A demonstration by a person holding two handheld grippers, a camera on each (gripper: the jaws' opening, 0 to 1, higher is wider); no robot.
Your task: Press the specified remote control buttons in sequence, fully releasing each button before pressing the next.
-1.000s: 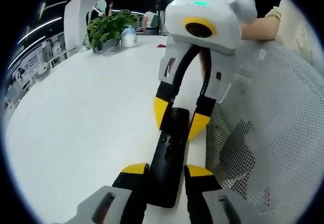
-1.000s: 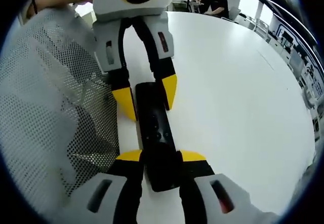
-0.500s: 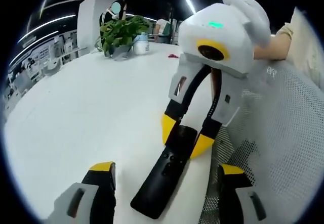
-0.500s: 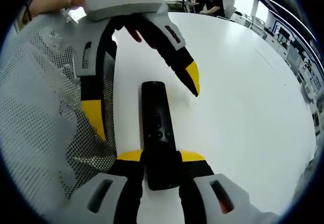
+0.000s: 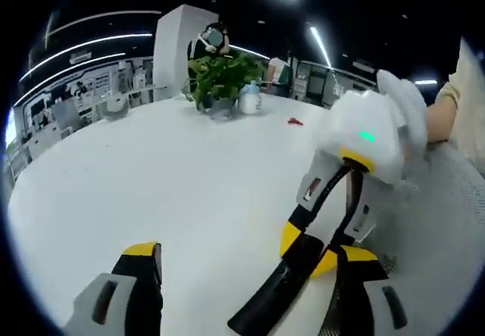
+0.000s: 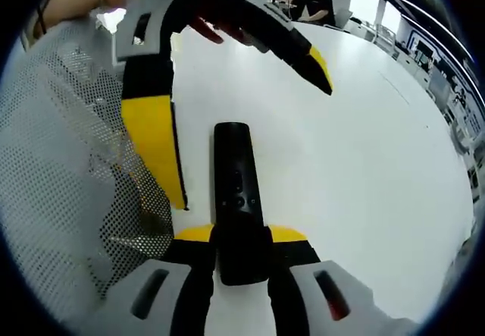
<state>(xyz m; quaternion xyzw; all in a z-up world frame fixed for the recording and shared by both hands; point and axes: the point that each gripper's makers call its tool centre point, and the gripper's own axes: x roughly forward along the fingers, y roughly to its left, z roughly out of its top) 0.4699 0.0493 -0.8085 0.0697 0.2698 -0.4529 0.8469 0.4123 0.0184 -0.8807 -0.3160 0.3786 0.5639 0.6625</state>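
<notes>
Right gripper view, remote control (image 6: 234, 199): black, lies flat on the white desk (image 6: 364, 154), buttons facing up.
Right tongs (image 6: 233, 239): jaws closed on the near end of the remote control.
Left tongs (image 6: 254, 124): jaws spread wide, holding nothing, raised above the far end of the remote control.
Left gripper view: right tongs (image 5: 314, 249) clamp the remote control; potted plant (image 5: 220, 82) and small bottle (image 5: 250, 98) stand at the far desk edge.
White mesh (image 6: 68, 199): beside the remote control.
</notes>
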